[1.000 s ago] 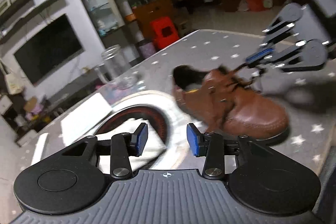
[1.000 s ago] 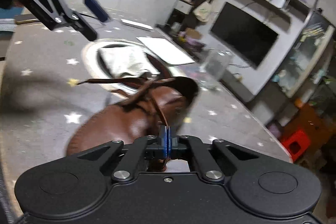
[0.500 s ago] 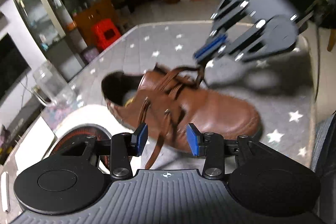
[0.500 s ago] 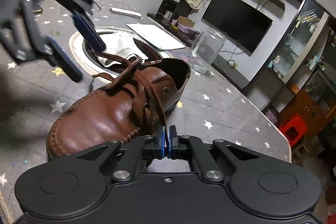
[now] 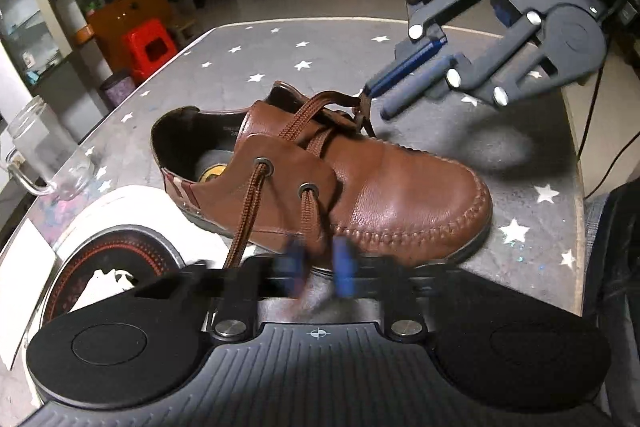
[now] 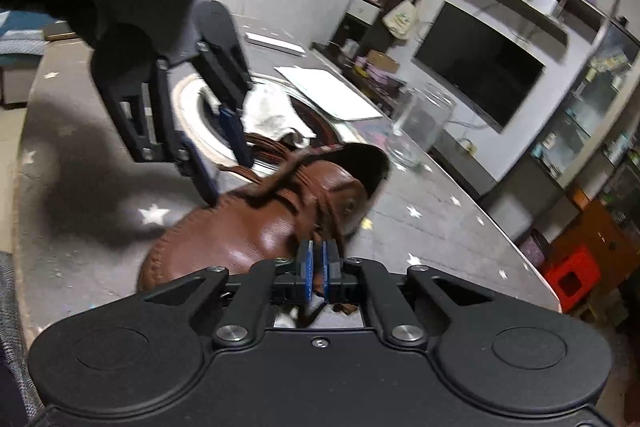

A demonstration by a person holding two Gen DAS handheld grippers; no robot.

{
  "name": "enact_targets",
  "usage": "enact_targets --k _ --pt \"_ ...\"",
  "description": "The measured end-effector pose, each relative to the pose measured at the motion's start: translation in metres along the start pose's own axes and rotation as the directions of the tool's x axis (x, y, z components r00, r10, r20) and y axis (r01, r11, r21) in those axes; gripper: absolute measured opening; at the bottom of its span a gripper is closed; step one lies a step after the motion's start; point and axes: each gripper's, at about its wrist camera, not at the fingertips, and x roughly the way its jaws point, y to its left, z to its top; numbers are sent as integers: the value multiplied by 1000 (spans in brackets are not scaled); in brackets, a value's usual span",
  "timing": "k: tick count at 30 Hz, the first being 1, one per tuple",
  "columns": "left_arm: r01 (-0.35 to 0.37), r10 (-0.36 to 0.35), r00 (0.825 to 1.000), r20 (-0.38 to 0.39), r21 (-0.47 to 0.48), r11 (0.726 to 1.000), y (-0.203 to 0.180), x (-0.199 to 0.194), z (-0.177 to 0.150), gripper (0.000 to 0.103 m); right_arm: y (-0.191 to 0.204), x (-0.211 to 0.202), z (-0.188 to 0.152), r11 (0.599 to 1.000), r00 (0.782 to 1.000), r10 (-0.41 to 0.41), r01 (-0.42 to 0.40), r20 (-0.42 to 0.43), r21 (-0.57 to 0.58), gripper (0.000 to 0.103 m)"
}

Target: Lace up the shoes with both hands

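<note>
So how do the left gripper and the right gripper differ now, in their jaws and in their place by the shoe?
Jaws: the left gripper's are closing, with a clear gap around the lace; the right gripper's sit nearly together on another strand and are opening. Place: the left gripper is at one side of the shoe, the right gripper at the opposite side. Both have blue pads and point down.

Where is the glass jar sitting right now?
The glass jar stands on the starry table, at the far left in the left wrist view, beyond the heel of the brown shoe and beside the round black-and-white plate.
</note>
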Motion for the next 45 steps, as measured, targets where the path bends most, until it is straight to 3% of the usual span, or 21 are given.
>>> enact_targets --k 16,21,27,37,45 --pt "-44 43 999 23 78 996 -11 -33 14 7 26 41 35 968 992 110 -95 54 -232 11" --pt "-66 63 997 43 63 996 -11 -41 14 7 33 50 33 953 994 94 -71 64 -293 11" --pt "-143 143 988 65 9 990 -9 -63 3 8 42 51 29 956 994 33 -2 100 -293 5" --pt "-167 166 984 61 2 986 -26 -58 -13 14 21 33 28 1000 984 -15 14 177 8 1" --pt "-242 233 957 171 33 970 -29 -30 10 16 -4 11 21 958 963 -23 -55 269 280 1"
